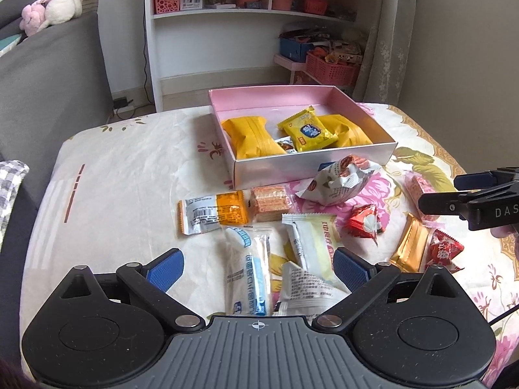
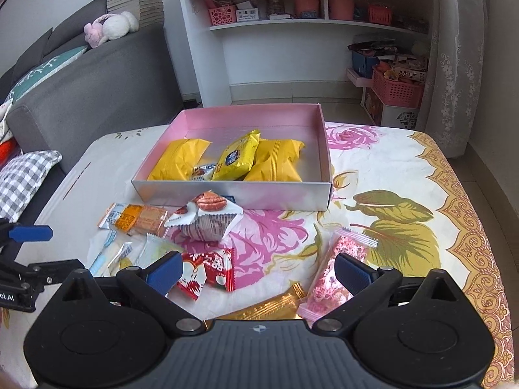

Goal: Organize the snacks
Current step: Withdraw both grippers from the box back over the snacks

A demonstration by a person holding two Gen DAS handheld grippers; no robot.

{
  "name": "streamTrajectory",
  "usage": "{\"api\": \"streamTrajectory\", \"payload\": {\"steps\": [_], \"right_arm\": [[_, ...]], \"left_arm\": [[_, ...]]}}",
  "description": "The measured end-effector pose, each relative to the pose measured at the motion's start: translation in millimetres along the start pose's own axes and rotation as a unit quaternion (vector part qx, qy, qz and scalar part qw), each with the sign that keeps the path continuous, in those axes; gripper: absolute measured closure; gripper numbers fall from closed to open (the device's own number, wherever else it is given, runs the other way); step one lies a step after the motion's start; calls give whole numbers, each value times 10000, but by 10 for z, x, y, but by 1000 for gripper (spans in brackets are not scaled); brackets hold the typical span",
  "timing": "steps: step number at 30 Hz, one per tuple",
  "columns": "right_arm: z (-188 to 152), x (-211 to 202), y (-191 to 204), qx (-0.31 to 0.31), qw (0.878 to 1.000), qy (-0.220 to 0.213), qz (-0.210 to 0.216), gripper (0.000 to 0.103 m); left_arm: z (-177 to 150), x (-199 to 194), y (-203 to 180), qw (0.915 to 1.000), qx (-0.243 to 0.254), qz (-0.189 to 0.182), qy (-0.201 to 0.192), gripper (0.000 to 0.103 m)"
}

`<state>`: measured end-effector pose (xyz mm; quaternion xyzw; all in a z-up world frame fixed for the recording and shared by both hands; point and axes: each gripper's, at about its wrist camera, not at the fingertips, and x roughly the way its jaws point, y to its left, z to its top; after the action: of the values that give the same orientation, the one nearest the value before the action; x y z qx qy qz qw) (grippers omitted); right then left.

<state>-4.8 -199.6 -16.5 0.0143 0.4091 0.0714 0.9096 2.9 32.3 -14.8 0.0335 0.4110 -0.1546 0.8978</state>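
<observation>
Pink box (image 2: 326, 162) far half free, loose snacks (image 1: 311, 246) crowd front

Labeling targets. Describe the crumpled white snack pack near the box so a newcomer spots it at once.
Find the pink box on the flowered tablecloth. Just in front of its near wall lies a puffy white snack pack, resting on a pink rose print. Unlike the flat wrappers around it, it is crumpled and shows a brown walnut picture on top.

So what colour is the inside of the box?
Pink inside the box; its outside wall looks silvery white. The right wrist view shows it best.
</observation>
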Motion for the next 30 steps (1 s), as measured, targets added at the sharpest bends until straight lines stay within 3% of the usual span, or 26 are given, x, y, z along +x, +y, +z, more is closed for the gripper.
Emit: {"api": "streamTrajectory", "payload": {"steps": [6,14,24,30], "right_arm": [[-133,19,150,-434,9990,77,-56,9],[-191,151,311,-741,9964,416,-56,9],[-268,313,200,-734,9918,997,-319,10],[-257,411,73,-395,9905,1272,-344,10]], "left_arm": [[-92,62,177,9996,-119,198,182,4],[-127,68,274,9960,-713,-320,429,4],[-156,44,-88,9951,-13,-937,310,8],[-205,134,-309,9925,321,-1058,521,15]]}}
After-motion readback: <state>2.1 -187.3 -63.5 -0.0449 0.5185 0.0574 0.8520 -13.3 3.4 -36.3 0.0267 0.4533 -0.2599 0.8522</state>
